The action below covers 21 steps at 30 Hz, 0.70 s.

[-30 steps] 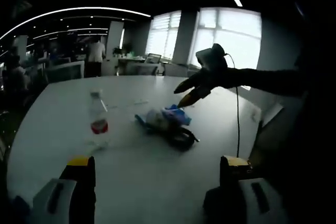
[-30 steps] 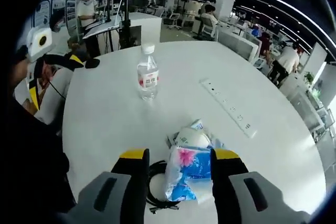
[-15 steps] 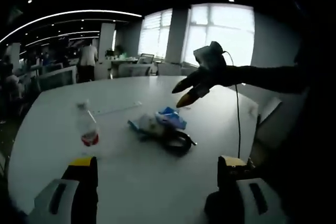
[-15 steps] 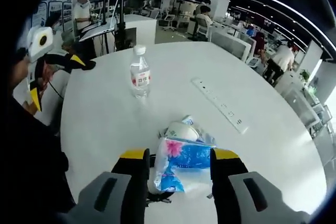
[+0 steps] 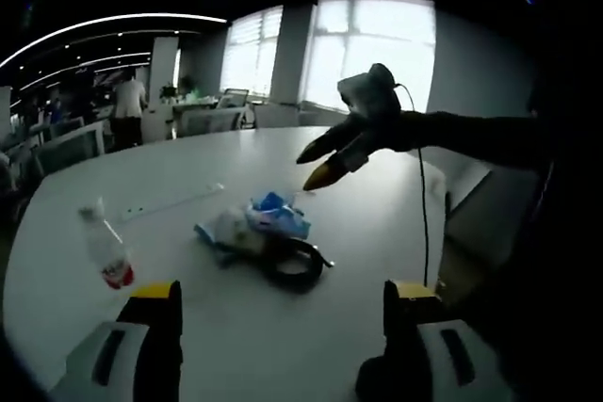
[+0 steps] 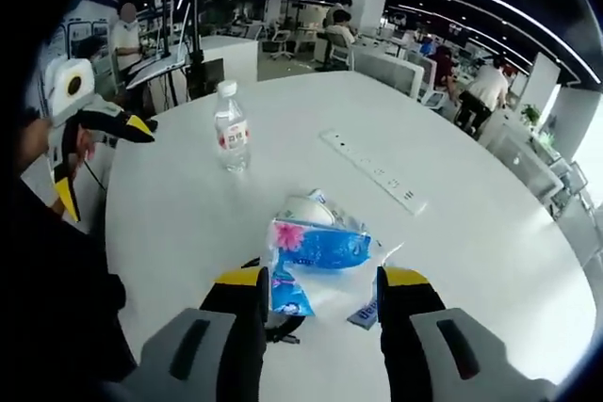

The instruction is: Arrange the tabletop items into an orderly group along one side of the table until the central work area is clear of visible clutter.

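A blue tissue pack [image 6: 316, 247] lies crosswise on the white table [image 6: 471, 270], just beyond my open right gripper [image 6: 322, 280], which holds nothing. Behind the pack sits a white crumpled item [image 6: 303, 209], and a black coiled cable [image 6: 278, 331] lies under its near end. A small blue sachet [image 6: 366, 313] lies by the right jaw. A water bottle [image 6: 230, 129] stands further off. In the left gripper view the same pile, tissue pack [image 5: 278, 218] and cable [image 5: 294, 265], lies ahead of my open left gripper [image 5: 283, 294]. The right gripper [image 5: 313, 168] hangs above it, and the bottle [image 5: 108, 256] stands to the left.
A white power strip [image 6: 372, 171] lies across the far half of the table. My left gripper [image 6: 104, 165] shows at the table's left edge in the right gripper view. Desks, chairs and several people fill the office behind. Bright windows [image 5: 367, 44] stand beyond the table.
The right gripper has drawn up and back from the pile. The tissue pack has turned from lengthwise between the jaws to crosswise on the table. The left view has swung right.
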Each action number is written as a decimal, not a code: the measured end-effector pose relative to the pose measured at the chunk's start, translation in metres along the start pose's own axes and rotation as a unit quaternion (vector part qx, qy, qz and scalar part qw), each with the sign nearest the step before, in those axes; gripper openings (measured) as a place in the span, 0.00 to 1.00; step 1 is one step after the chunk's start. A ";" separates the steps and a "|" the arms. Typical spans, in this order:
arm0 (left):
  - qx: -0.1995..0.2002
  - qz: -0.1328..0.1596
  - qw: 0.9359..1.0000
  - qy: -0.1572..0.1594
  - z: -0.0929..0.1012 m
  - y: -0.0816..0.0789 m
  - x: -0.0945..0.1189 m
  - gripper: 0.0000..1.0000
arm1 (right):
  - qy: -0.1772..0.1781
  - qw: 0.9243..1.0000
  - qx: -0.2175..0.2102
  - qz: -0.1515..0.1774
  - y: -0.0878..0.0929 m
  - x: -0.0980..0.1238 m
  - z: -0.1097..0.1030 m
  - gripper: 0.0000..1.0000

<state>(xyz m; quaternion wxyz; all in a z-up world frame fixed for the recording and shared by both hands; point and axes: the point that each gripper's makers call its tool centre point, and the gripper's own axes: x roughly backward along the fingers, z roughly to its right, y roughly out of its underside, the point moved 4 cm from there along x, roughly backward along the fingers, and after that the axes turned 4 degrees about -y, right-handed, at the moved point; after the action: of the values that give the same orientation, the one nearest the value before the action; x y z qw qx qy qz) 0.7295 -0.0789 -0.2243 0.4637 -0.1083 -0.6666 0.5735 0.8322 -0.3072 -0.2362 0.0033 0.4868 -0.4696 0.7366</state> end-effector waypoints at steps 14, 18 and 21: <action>-0.031 -0.006 0.999 0.029 -0.012 -0.024 -0.043 0.79 | 0.009 0.998 -0.063 0.017 0.026 0.008 -0.008 0.42; -0.050 -0.005 0.998 0.047 -0.015 -0.028 -0.058 0.71 | 0.009 0.996 -0.081 0.027 0.031 0.006 -0.016 0.41; -0.079 -0.010 0.995 0.066 -0.015 -0.030 -0.069 0.66 | 0.008 0.995 -0.090 0.033 0.034 0.005 -0.021 0.39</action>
<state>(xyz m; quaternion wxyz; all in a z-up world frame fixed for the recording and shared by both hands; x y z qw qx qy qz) 0.7898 -0.1251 -0.2338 0.5022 -0.1753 -0.6792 0.5056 0.7985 -0.3141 -0.2580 0.0264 0.4628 -0.5496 0.6951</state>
